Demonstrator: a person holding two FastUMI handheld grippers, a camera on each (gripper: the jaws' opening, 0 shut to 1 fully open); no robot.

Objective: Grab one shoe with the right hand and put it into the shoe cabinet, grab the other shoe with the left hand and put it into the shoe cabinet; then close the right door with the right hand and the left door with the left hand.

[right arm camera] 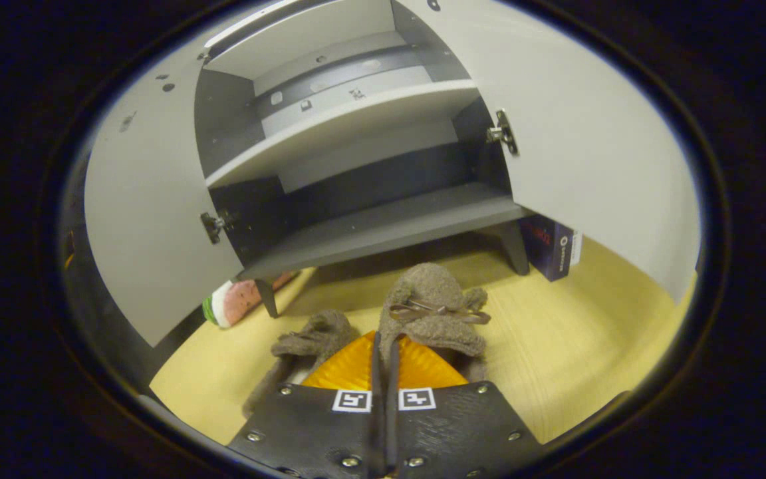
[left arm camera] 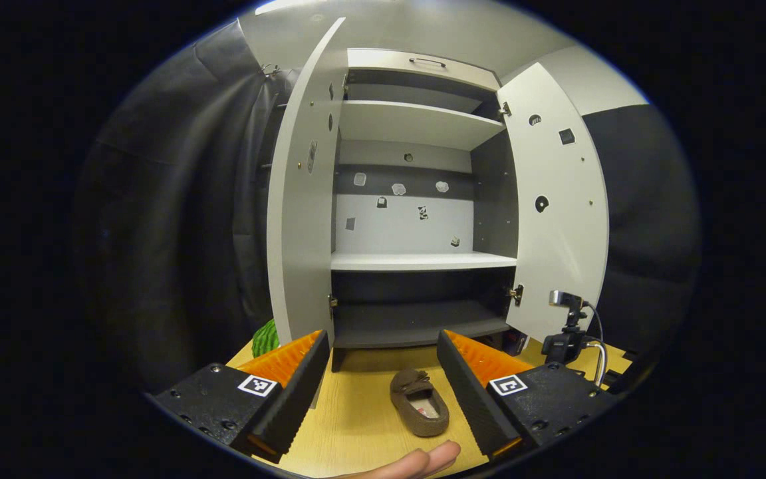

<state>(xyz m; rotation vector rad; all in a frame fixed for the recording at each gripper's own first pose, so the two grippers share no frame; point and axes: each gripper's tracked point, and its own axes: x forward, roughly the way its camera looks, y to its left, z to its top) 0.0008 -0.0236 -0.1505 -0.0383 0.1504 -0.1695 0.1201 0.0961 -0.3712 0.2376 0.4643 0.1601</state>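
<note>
Currently the right gripper (right arm camera: 383, 362) is clamped on one shoe (right arm camera: 433, 306), facing the shoe cabinet (right arm camera: 383, 226). Next, carry it onto the lower shelf. Left gripper (left arm camera: 383, 372) waits, fingers apart.

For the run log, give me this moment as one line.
right claw: shut on shoe | left claw: open | other shoe: on table | cabinet doors: open

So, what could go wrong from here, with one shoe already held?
1. The right tool pinches only the rim of its shoe; this thin grip might let it swing or slip before the cabinet's bottom shelf.
2. The second shoe lies just beside it and may be dragged.
3. The open left tool must avoid the left door.
</note>
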